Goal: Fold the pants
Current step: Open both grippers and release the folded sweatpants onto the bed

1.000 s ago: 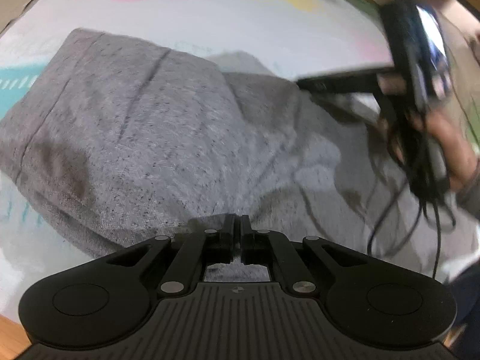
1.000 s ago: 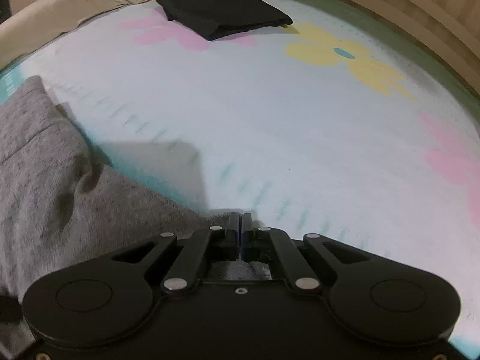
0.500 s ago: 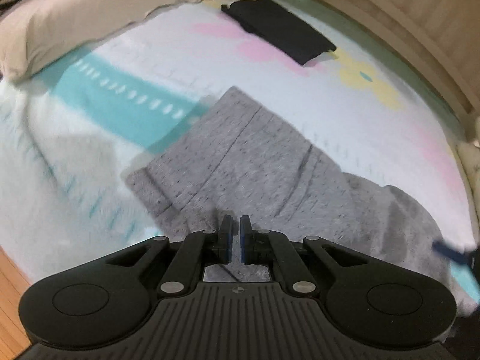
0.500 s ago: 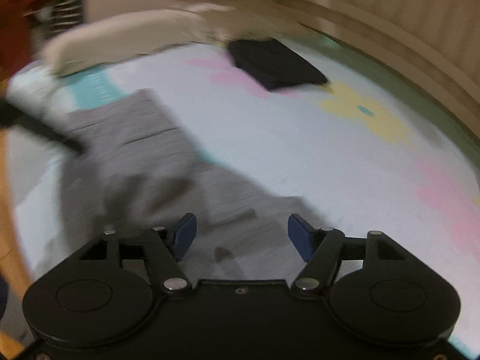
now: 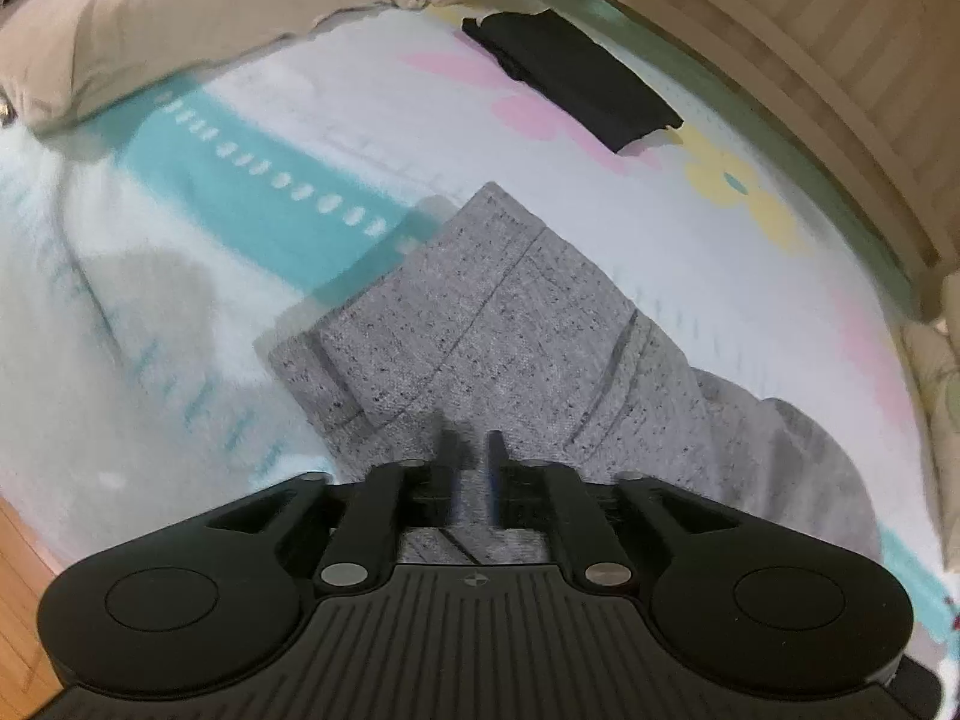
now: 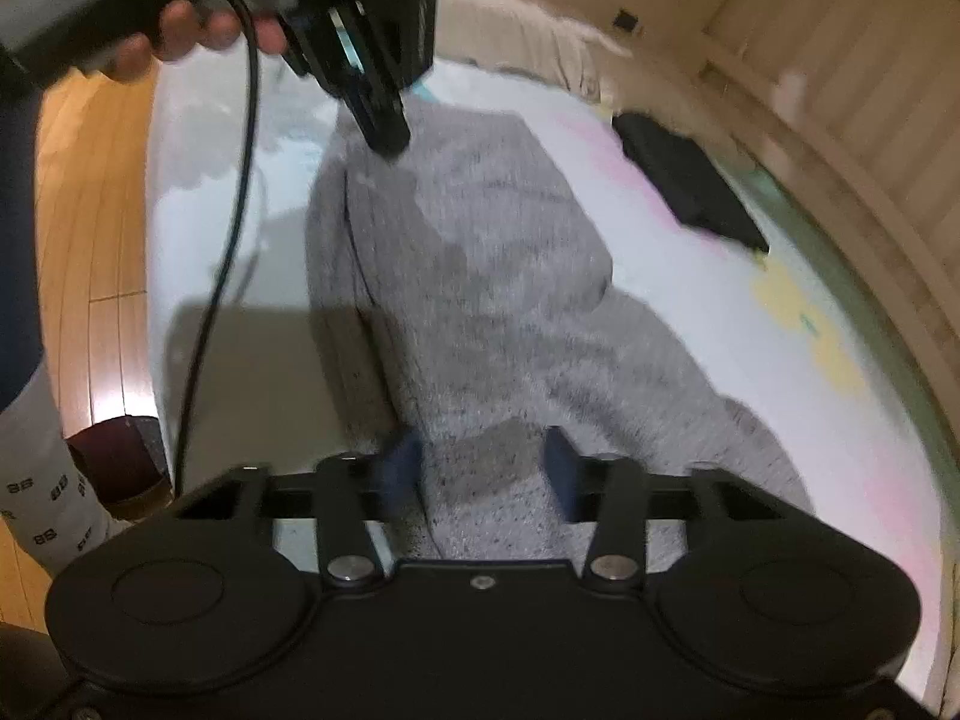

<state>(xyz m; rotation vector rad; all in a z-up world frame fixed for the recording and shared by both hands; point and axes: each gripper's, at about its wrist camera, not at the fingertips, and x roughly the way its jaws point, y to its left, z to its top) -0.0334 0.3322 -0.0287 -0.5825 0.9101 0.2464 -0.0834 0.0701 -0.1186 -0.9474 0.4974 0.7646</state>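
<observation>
Grey speckled pants (image 5: 510,324) lie folded on the flowered bed sheet (image 5: 690,228). My left gripper (image 5: 471,462) hangs over their near edge; its jaws are opening, a narrow gap apart, with grey cloth showing below the fingers. In the right wrist view the left gripper (image 6: 384,120) points down at the far corner of the pants (image 6: 480,252), held by a person's hand (image 6: 180,30). My right gripper (image 6: 480,468) stands over the near end of the pants. Its jaws are closing, with a raised fold of grey cloth between the blue pads (image 6: 402,468).
A folded black garment (image 5: 570,78) lies far back on the sheet, also visible as the black garment (image 6: 690,180). A beige pillow (image 5: 180,18) sits at the head. Wooden slats (image 5: 810,90) border the right side. Wood floor (image 6: 90,240) and a cable (image 6: 234,210) are at left.
A second ago both grippers were shut at the cloth's edge. The right one opened wide, swung over the pants and is narrowing. The left one turned, and its fingers have parted slightly.
</observation>
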